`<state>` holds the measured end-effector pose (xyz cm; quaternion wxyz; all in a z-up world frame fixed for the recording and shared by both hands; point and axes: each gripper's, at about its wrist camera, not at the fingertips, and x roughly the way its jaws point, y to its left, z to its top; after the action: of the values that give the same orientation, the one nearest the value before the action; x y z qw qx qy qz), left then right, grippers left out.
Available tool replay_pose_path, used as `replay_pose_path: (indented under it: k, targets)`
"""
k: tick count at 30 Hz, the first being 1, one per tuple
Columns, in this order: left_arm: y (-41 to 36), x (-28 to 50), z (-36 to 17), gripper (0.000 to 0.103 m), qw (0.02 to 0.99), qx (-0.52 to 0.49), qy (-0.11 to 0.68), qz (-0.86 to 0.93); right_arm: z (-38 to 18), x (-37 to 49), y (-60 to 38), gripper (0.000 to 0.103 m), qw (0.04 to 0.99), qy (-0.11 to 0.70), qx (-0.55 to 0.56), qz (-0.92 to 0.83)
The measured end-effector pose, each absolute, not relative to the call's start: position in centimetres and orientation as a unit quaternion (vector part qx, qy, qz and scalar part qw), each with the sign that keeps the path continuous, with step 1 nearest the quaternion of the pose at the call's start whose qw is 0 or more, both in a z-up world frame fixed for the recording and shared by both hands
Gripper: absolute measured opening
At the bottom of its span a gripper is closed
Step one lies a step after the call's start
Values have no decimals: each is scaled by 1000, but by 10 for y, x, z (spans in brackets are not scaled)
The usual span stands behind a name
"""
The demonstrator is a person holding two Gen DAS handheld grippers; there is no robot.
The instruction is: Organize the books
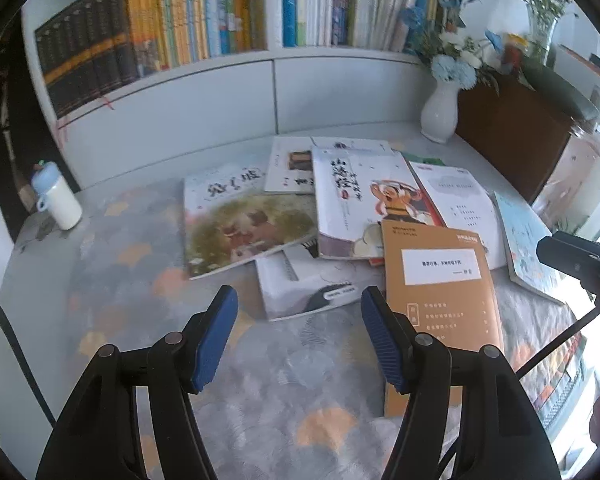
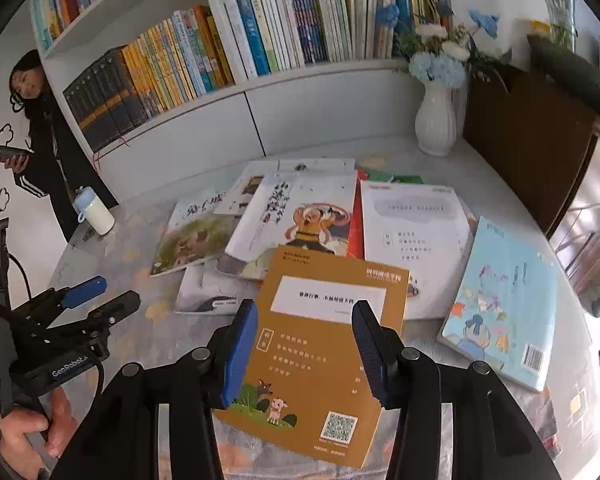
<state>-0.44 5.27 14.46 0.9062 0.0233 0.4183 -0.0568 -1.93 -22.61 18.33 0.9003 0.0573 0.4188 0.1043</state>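
Two grippers hang above the table, each with its jaws apart and nothing between the blue pads: the left gripper (image 1: 300, 316) over bare patterned tablecloth (image 1: 140, 280), the right gripper (image 2: 305, 330) over the orange book (image 2: 320, 344), not touching it. That orange book lies nearest, its back cover up. Around it at least seven more loose books sprawl in an overlapping heap: a light blue book (image 2: 504, 304) off to the right, a white spiral notebook (image 1: 300, 284) partly under the pile, a rabbit picture book (image 1: 240, 220), a thick white book with a cartoon figure (image 1: 356, 196), a white-covered book (image 2: 412, 220), and others mostly buried behind. Farther left stands one small white bottle (image 1: 58, 196) with a blue cap; far right, one white vase (image 1: 440, 110) of blue and white flowers. Behind everything, a white bookshelf (image 1: 220, 80) holds tightly packed upright books.
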Motion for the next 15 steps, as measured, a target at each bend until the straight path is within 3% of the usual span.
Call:
replay_pose_path:
  k: [15]
  targets:
    - [44,-4,134,62,899,25,430,-80,171,-20,-230,52,897,430,38,99]
